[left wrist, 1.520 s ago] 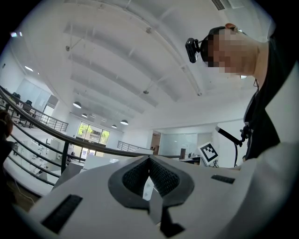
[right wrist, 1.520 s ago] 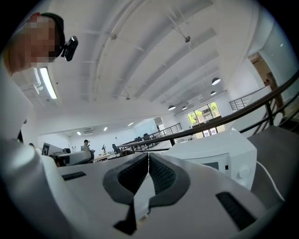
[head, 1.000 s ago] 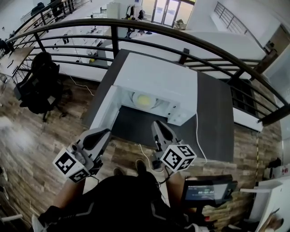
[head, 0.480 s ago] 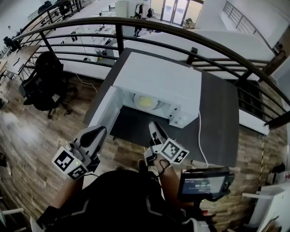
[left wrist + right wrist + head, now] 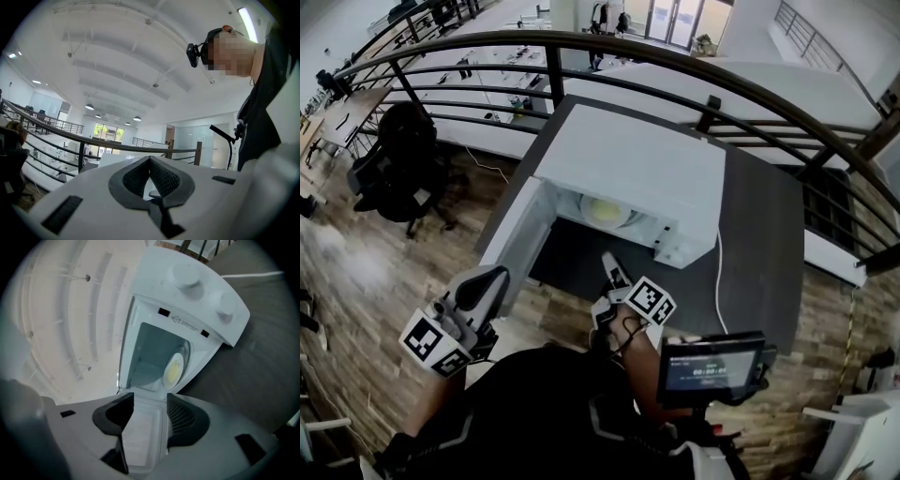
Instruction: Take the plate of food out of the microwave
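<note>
A white microwave [image 5: 628, 159] stands on a dark grey table [image 5: 755, 234], its door [image 5: 517, 234] swung open to the left. Inside lies a plate of yellow food [image 5: 605, 211], also seen in the right gripper view as the plate [image 5: 174, 369] in the lit cavity. My right gripper [image 5: 607, 270] hovers at the table's front edge, short of the opening. Its jaws [image 5: 147, 404] are opening with nothing held; the door [image 5: 140, 437] shows through the gap. My left gripper [image 5: 483, 281] hangs left of the table, shut and empty, pointing up at the ceiling [image 5: 150, 161].
A black curved railing [image 5: 675, 56] runs behind the table. A white cable [image 5: 719, 272] trails from the microwave's right side. A small screen on a stand [image 5: 712, 366] sits by my right arm. A black office chair [image 5: 403, 159] stands on the wooden floor at the left.
Both grippers have drifted a little lower and nearer my body in the head view. The right gripper's marker cube has turned. The microwave and plate have not moved.
</note>
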A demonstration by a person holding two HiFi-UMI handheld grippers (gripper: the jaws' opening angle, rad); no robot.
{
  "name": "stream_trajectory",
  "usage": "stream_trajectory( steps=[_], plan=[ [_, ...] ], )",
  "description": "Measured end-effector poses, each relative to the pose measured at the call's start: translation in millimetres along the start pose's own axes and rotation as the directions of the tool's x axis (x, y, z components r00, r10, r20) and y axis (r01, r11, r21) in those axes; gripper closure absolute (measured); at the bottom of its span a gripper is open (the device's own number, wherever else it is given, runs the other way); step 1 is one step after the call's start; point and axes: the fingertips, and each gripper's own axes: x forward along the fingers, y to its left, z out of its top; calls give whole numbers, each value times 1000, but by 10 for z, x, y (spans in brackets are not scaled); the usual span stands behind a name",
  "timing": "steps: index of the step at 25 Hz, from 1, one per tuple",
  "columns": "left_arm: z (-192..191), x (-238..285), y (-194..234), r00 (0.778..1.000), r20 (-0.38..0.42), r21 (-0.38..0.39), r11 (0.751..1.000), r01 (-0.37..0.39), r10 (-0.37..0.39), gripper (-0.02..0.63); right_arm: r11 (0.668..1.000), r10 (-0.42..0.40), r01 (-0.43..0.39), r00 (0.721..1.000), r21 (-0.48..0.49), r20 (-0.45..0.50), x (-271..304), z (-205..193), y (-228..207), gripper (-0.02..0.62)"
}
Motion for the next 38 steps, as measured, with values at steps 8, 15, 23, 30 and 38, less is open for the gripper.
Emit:
stream_trajectory(
  steps=[8, 15, 23, 30, 38],
  plan=[
    [48, -181, 82, 995, -12, 0, 995, -98, 98, 603, 986, -49, 51, 999, 160, -17, 294, -65, -385, 345],
    [20, -243, 245, 985, -32, 0, 986, -167, 167, 603, 959, -79, 76, 997, 274, 1, 734, -34, -617, 344],
    [72, -293, 247, 977, -37, 36, 977, -209, 210, 603, 922, -107, 89, 994, 378, 27, 990, 12, -813, 344],
    [74, -322, 284, 968, -43, 31, 969, -245, 246, 603, 889, -113, 76, 992, 451, 56, 1140, 127, -849, 345],
    [166, -245, 218, 970, -17, 10, 970, -242, 242, 603, 850, -119, 85, 992, 520, 32, 1257, 92, -885, 345]
  ],
)
